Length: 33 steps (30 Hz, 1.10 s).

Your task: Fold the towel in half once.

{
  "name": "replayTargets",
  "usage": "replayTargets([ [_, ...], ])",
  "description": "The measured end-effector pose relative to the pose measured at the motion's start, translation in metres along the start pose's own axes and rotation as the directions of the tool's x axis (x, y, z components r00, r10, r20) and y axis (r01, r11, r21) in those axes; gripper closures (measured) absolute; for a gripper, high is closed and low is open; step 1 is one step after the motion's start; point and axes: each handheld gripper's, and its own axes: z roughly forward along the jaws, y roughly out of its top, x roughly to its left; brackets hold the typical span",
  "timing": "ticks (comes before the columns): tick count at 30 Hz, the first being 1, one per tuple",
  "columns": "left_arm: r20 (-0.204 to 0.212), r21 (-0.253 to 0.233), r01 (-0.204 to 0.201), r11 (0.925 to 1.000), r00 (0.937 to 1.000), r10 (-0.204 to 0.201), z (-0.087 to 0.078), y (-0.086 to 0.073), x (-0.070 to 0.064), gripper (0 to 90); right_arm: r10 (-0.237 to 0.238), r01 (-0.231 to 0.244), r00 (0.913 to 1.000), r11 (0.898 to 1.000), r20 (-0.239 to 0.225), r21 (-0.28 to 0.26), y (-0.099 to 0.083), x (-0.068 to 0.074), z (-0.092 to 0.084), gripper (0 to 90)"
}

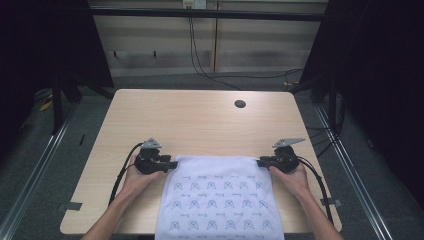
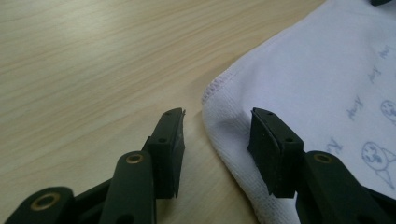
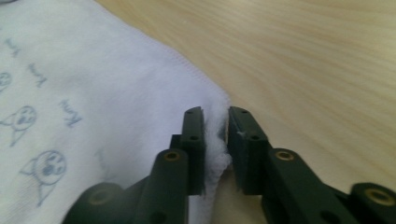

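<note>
pinching the towel's (image 1: 220, 195) far corner, the right gripper (image 3: 215, 140) holds; the left gripper (image 2: 215, 149) straddles its corner, jaws half open, best closed evenly before lifting.

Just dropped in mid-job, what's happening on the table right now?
A person is working a white printed cloth on the wooden table, one hand-held gripper at each far corner. The right hand-held gripper is pinched onto its corner of the cloth. The left hand-held gripper stands open, one jaw over the cloth's corner and the other over bare table, pads not pressing. The cloth lies flat, its near end hanging over the table edge.
</note>
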Motion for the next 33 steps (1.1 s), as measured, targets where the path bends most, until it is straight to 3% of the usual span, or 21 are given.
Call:
replayTargets([
  [6, 0.029, 0.008, -0.027, 0.9996, 0.9992, 0.026, 0.006, 0.003, -0.008, 53.1, 0.02, -0.021, 0.9962, 1.0, -0.085, -0.013, 0.0, 0.004, -0.002, 85.0],
  [10, 0.038, 0.016, -0.053, 0.9984, 0.9979, 0.053, 0.01, 0.005, -0.016, 51.8, 0.028, -0.03, 0.9944, 0.999, -0.102, -0.019, 0.0, 0.005, -0.003, 85.2],
  [11, 0.048, 0.02, -0.061, 0.9979, 0.997, 0.06, 0.011, 0.005, -0.018, 52.9, 0.027, -0.029, 0.9943, 0.999, -0.103, -0.022, 0.0, 0.005, -0.003, 85.2],
  [13, 0.056, 0.03, -0.076, 0.9966, 0.9956, 0.075, 0.01, 0.005, -0.021, 65.8, 0.029, -0.032, 0.994, 0.999, -0.105, -0.034, 0.001, 0.006, -0.006, 85.2],
  [16, 0.069, 0.004, -0.047, 0.9989, 0.9965, 0.047, 0.005, 0.006, -0.017, 74.0, 0.024, -0.03, 0.9944, 0.998, -0.103, -0.053, 0.002, 0.006, -0.011, 85.2],
  [19, 0.089, -0.047, 0.015, 0.9988, 0.996, -0.011, -0.008, 0.005, -0.006, 76.2, 0.039, -0.046, 0.9941, 0.996, -0.101, -0.07, 0.002, 0.005, -0.017, 85.3],
  [25, 0.124, -0.088, 0.034, 0.9955, 0.992, -0.023, -0.022, 0.005, -0.003, 78.5, 0.065, -0.077, 0.9927, 0.99, -0.101, -0.12, 0.004, -0.001, -0.03, 85.7],
  [33, 0.159, -0.135, 0.047, 0.9897, 0.987, -0.025, -0.037, 0.007, -0.002, 82.0, 0.064, -0.077, 0.9945, 0.983, -0.082, -0.165, 0.009, -0.002, -0.041, 86.3],
])
